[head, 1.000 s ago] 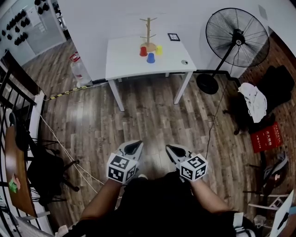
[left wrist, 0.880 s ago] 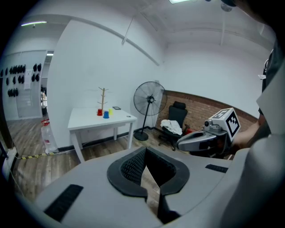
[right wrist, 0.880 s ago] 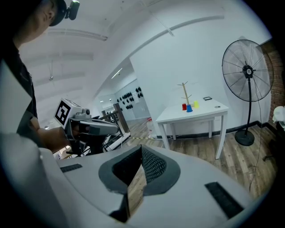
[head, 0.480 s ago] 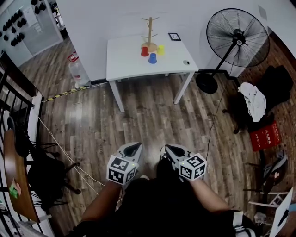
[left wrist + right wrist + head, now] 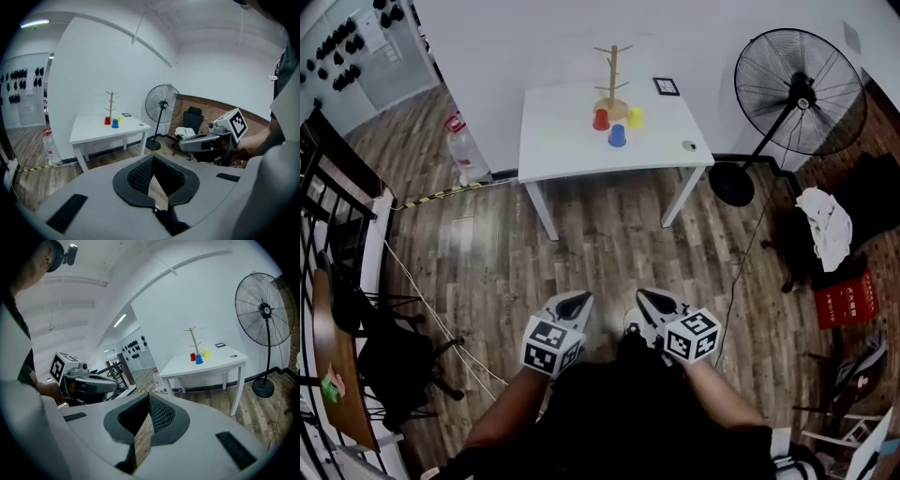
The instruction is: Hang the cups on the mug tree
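A white table point(image 5: 581, 155) stands far ahead against the wall. On it are a wooden mug tree point(image 5: 613, 77) with bare pegs, a red cup point(image 5: 601, 119), a blue cup point(image 5: 618, 136) and a yellow cup point(image 5: 635, 117), all upside down at the tree's foot. My left gripper point(image 5: 575, 302) and right gripper point(image 5: 649, 300) are held side by side close to my body, over the wooden floor and well short of the table. Both are shut and hold nothing. The left gripper view shows the cups point(image 5: 114, 122) small in the distance, as does the right gripper view, with its blue cup point(image 5: 199, 359).
A standing fan point(image 5: 799, 92) is to the right of the table, its cable trailing over the floor. A water bottle point(image 5: 463, 148) stands left of the table. A dark chair with white cloth point(image 5: 825, 216) and a red crate point(image 5: 844, 300) are at the right, a railing and black chair point(image 5: 384, 347) at the left.
The table and fan sit lower and slightly larger in the head view: I have come closer to them. Both grippers keep their place before my body and stay shut.
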The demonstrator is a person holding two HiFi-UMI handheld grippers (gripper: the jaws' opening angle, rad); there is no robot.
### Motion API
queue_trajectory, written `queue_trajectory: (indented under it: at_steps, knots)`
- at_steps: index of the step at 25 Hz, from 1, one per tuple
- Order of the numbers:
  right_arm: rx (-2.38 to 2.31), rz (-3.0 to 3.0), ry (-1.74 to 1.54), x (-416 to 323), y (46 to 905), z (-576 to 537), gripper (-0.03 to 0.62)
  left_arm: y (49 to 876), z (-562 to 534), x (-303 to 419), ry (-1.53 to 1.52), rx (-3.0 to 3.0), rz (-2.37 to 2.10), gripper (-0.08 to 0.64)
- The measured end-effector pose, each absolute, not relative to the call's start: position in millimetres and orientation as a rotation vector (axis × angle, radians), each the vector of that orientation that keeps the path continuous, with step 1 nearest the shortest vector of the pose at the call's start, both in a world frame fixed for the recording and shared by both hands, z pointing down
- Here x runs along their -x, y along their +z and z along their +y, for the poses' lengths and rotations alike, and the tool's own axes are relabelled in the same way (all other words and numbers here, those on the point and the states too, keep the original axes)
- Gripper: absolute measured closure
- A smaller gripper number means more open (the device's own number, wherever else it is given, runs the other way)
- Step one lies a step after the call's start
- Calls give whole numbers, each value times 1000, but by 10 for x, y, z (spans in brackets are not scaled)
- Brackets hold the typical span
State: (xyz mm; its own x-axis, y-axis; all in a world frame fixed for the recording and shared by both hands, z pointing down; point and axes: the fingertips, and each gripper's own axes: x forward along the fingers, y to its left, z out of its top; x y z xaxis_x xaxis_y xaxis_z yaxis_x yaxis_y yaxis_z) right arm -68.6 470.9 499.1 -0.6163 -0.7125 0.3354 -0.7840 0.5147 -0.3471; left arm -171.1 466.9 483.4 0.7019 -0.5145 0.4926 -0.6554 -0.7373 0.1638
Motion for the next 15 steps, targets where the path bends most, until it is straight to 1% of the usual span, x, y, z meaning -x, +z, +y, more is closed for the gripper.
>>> queue_trajectory:
  at_steps: [9,15]
  knots:
    - [-1246,-2636,699,74,4859,3694,586,4617,3712,1084,555,-2556,-978,543]
    - [-1202,-2676,690,-247,4790,3146,586,4604,3181,743,593,-2550,-1022,543]
